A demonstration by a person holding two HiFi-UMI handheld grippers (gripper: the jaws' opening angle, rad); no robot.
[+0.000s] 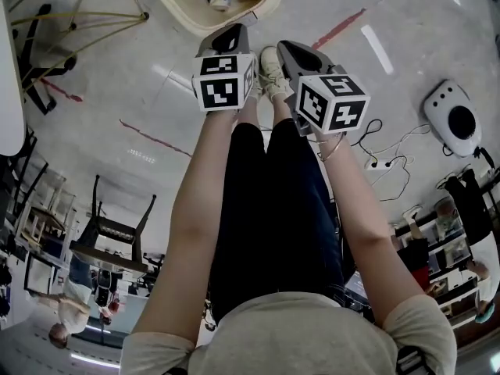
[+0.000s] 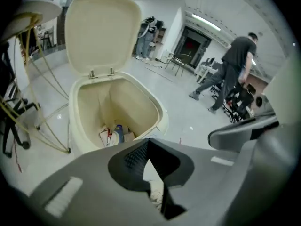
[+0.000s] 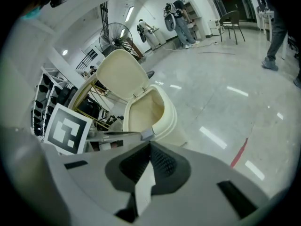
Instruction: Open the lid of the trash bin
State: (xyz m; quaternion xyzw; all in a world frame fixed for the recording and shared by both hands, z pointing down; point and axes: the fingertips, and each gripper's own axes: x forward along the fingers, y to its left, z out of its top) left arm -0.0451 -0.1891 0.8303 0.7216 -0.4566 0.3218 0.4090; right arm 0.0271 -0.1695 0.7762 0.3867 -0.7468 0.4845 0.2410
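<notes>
The cream trash bin (image 1: 173, 5) stands on the floor ahead of my feet with its lid up. In the left gripper view the lid (image 2: 101, 29) stands upright on its hinges behind the open bin body (image 2: 157, 111). Scraps and a small bottle (image 2: 114, 134) lie at the bottom. My left gripper (image 1: 230, 31) hovers just short of the bin's near rim, shut on nothing (image 2: 148, 142). My right gripper (image 1: 291, 47) is beside it to the right, also shut and empty (image 3: 150, 147). The right gripper view shows the open bin (image 3: 167, 117) and its lid (image 3: 124, 74) from the side.
A yellow-framed stand (image 1: 78, 14) is left of the bin. A white round device (image 1: 453, 119) and cables (image 1: 387, 158) lie on the floor at right. A red tape line (image 1: 340, 28) crosses the floor. A person (image 2: 233, 67) walks in the background near chairs.
</notes>
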